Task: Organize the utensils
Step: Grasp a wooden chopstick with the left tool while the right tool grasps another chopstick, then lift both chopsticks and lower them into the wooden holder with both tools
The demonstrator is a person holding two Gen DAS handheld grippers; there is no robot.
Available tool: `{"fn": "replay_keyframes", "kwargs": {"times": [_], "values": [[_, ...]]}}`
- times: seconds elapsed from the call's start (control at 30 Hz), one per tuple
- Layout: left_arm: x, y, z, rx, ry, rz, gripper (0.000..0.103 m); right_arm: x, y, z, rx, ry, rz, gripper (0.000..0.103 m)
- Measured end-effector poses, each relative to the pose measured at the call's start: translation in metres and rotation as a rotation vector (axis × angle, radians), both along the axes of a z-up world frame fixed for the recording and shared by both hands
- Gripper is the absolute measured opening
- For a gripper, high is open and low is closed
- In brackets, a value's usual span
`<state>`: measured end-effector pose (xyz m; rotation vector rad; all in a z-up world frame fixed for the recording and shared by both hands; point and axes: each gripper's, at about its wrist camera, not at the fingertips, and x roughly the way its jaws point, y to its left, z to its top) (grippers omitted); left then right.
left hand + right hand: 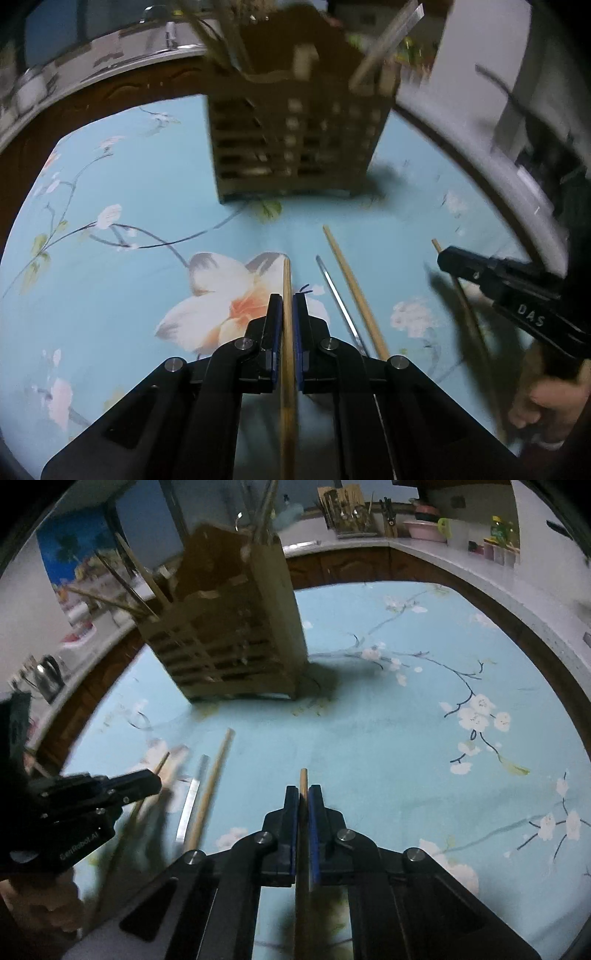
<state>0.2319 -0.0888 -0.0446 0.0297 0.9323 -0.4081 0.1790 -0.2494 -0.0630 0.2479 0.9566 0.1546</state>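
A slatted wooden utensil holder (295, 147) stands on the blue floral tablecloth, with chopsticks sticking out of its top; it also shows in the right wrist view (229, 642). My left gripper (288, 299) is shut on a wooden chopstick (287, 280). My right gripper (303, 792) is shut on another wooden chopstick (303, 779); it appears in the left wrist view (448, 254) at the right. A loose wooden chopstick (351, 284) and a metal chopstick (338, 295) lie on the cloth between the grippers.
The tablecloth (406, 720) covers a table with a brown wooden edge (110, 92). A kitchen counter (424, 535) behind holds bowls, bottles and another utensil rack. A hand (546, 402) holds the right gripper.
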Motion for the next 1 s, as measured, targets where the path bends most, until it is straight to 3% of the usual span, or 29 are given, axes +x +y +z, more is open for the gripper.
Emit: {"fn": "replay_keyframes", "kwargs": {"times": [0.23,0.47,0.63,1.0], "values": [[-0.036,0.043,0.059,-0.175,-0.089,0.049,0.005,-0.029,-0.004,0.057,0.078,-0.136,0.005,0.005],[-0.068,0.067,0.107,-0.246,-0.179,0.051,0.005,-0.050,-0.007,0.113,0.110,-0.268,0.012,0.005],[-0.074,0.081,0.123,-0.277,-0.209,0.058,0.005,-0.058,-0.010,0.147,0.110,-0.347,0.008,0.005],[-0.078,0.093,0.152,-0.313,-0.295,0.095,0.005,-0.048,-0.012,0.165,0.106,-0.396,0.009,0.005]]}}
